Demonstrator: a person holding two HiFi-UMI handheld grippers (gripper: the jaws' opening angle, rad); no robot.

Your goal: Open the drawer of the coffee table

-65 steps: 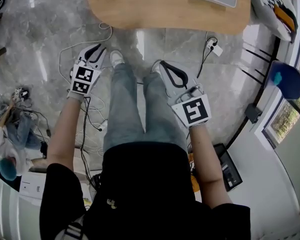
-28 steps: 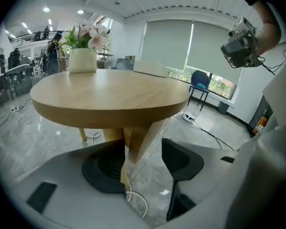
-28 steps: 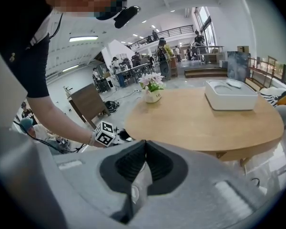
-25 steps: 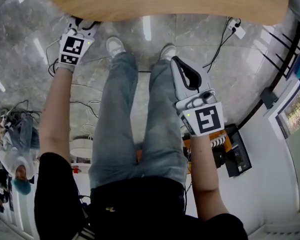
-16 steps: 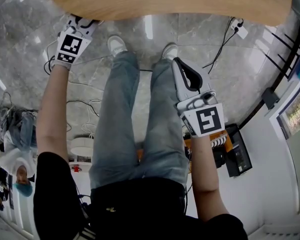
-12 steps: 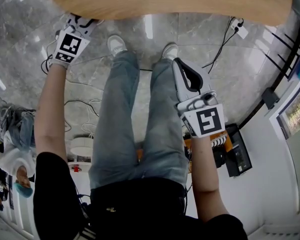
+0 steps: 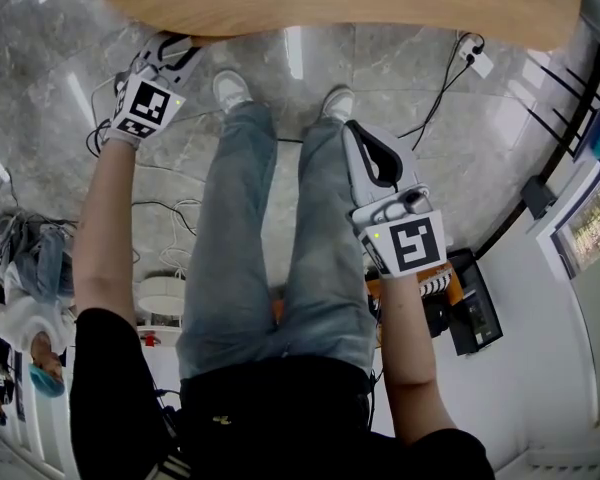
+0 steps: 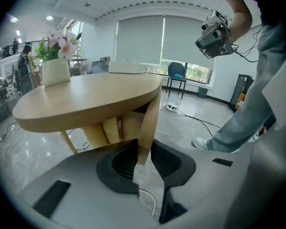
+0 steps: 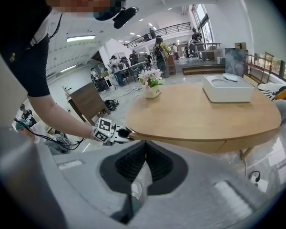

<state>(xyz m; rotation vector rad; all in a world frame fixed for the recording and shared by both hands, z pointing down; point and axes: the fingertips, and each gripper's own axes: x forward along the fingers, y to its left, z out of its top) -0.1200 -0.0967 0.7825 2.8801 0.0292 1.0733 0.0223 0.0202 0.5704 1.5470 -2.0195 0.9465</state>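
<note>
Tongs in each hand, a person stood at a wooden coffee table [image 7: 330, 3] at 12 o'clock in the head view. The left gripper [image 7: 173, 50], at 11 o'clock by the table's rim, had just been closing its jaws and gripped the thin drawer front [image 8: 145, 123], which stood tilted under the tabletop. The right gripper [image 7: 352, 130], just off centre toward 1 o'clock, had its jaws pressed together on nothing. A vase [image 8: 56, 70] and a white box [image 9: 227, 87] sat on top.
</note>
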